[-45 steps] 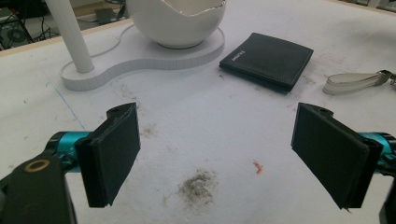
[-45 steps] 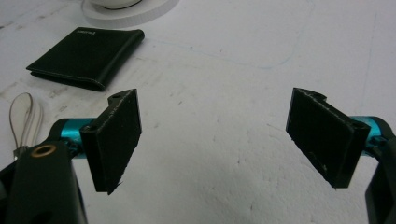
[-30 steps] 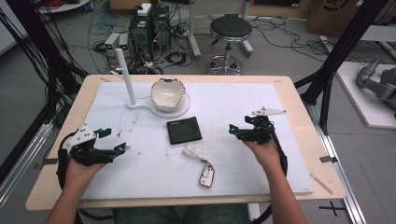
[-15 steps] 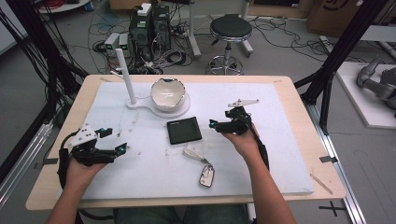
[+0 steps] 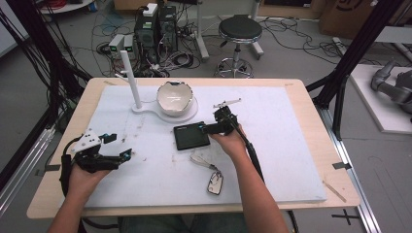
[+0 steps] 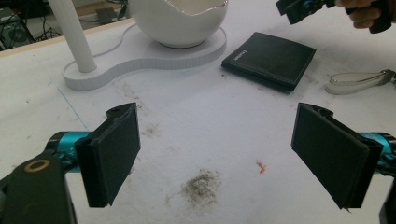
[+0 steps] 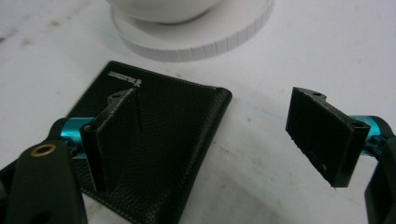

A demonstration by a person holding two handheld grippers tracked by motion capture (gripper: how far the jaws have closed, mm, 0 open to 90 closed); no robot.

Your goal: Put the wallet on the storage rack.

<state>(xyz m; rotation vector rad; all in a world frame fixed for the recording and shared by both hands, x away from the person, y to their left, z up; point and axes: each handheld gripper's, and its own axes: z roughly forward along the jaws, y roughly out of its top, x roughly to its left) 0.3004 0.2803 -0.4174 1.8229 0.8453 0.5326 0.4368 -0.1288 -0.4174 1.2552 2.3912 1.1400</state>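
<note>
Right gripper view: right gripper [image 7: 212,140] jaws wide apart, nothing between them; left jaw over the black wallet [image 7: 154,154], right jaw over bare white mat past the wallet's edge, contact with wallet can't tell. White round base [image 7: 196,39] at 12 o'clock just beyond the wallet. Left gripper view: left gripper [image 6: 224,156] jaws also spread, empty, above stained mat with a dirt smudge [image 6: 201,186] between them. Wallet lies flat at 1 o'clock, keyring strap [image 6: 357,81] at 2 o'clock beside it, white bowl [image 6: 175,21] on the base at 12, white post [image 6: 72,32] at 11. High view: right gripper at the wallet's 3 o'clock edge near counter [image 5: 311,104] centre; bowl at 11 o'clock from wallet, just apart. Key fob [image 5: 214,182] with strap at 6 o'clock from wallet, near. Left gripper at 8 o'clock, well apart from everything, held in left hand [image 5: 82,177].
</note>
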